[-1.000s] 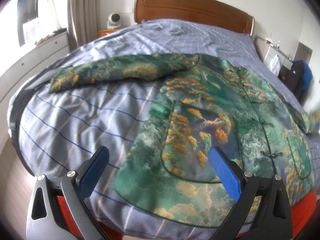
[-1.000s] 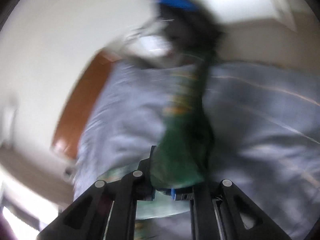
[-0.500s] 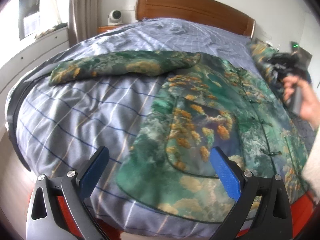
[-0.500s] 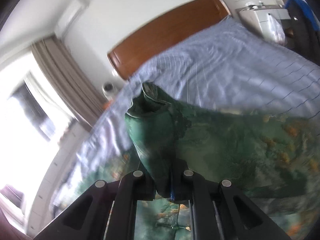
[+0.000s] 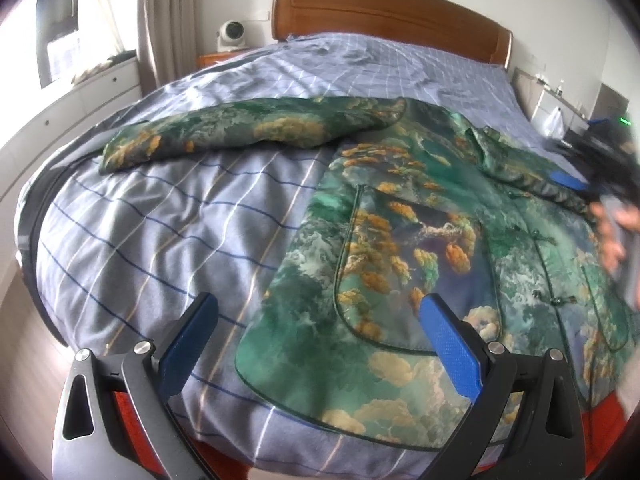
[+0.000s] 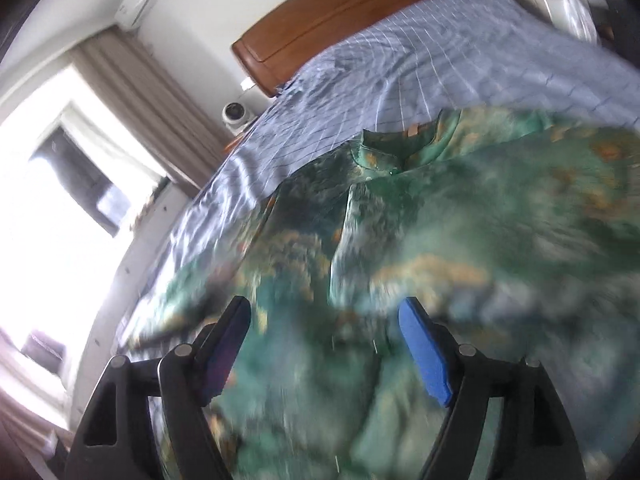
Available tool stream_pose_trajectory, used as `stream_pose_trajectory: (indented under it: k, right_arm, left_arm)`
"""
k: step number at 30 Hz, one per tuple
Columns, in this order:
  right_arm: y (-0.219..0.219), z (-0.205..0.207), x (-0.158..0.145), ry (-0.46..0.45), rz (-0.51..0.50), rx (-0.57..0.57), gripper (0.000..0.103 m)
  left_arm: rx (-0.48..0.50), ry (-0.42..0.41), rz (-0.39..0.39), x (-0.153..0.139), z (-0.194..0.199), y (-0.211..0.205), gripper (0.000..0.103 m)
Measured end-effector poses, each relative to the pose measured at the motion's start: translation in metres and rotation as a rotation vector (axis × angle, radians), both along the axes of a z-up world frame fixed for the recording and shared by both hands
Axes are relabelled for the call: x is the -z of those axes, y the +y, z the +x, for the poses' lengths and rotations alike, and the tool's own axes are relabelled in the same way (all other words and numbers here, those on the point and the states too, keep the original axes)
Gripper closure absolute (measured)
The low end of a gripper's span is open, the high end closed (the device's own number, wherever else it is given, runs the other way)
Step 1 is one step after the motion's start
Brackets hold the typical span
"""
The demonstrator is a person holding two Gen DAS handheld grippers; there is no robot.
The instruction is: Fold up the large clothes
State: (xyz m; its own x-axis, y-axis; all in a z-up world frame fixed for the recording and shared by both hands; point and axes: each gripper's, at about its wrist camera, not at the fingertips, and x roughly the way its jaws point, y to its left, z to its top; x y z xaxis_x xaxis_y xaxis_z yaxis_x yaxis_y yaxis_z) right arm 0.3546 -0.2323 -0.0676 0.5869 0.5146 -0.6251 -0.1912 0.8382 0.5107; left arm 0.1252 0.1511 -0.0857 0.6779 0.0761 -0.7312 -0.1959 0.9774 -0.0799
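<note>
A large green jacket with orange and white cloud print lies flat on the bed. Its left sleeve stretches out to the left. The right sleeve lies folded across the chest below the collar. My left gripper is open and empty, hovering over the jacket's lower hem near the bed's foot. My right gripper is open and empty, close above the jacket's front; it also shows at the right edge of the left wrist view, held by a hand. The right wrist view is blurred.
The bed has a blue-grey checked cover and a wooden headboard. A small white camera sits on a nightstand at the back left. Curtains and a window are on the left. A white cabinet stands at the right.
My right gripper carried the right sleeve across the jacket, opened and let it go. The left gripper stayed open and nearly still.
</note>
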Motion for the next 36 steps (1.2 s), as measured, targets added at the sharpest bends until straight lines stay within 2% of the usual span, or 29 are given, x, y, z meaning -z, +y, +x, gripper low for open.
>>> stream_pose_trajectory:
  k: [1,3,8,11,15,20,24,27,36]
  right_arm:
    - [-0.001,-0.017,-0.005,-0.024,-0.027,-0.013,0.025]
    - [-0.002,-0.048,-0.007,-0.063,-0.084,-0.016,0.015]
    - [-0.015,-0.122,0.01,-0.088,-0.248,0.005,0.014]
    - [-0.025,-0.158,0.022,-0.097,-0.297,0.043,0.014]
    - [-0.031,-0.191,0.027,-0.173,-0.353,0.078,0.012]
    - [-0.034,-0.186,0.047,-0.143,-0.374,0.071,0.011]
    - [-0.033,-0.186,0.066,-0.11,-0.404,0.047,0.011]
    - [-0.03,-0.186,0.069,-0.122,-0.425,0.04,0.009]
    - [-0.023,-0.184,0.078,-0.124,-0.452,0.04,0.004]
  left_arm:
    - [-0.007,0.005,0.015,0.001,0.001,-0.002,0.002]
    - [-0.009,0.017,0.039,0.003,0.004,-0.006,0.002]
    - [0.017,0.015,0.07,-0.004,0.007,-0.023,0.002]
    - [0.061,0.008,0.095,-0.009,0.013,-0.038,0.002]
    - [0.115,-0.004,0.117,-0.011,0.029,-0.056,0.002]
    - [0.084,0.058,0.062,0.017,0.048,-0.061,0.002]
    - [0.076,0.099,0.078,0.042,0.049,-0.065,0.002]
    - [0.092,0.087,0.11,0.047,0.045,-0.068,0.0]
    - [0.107,0.114,0.099,0.051,0.047,-0.063,0.0]
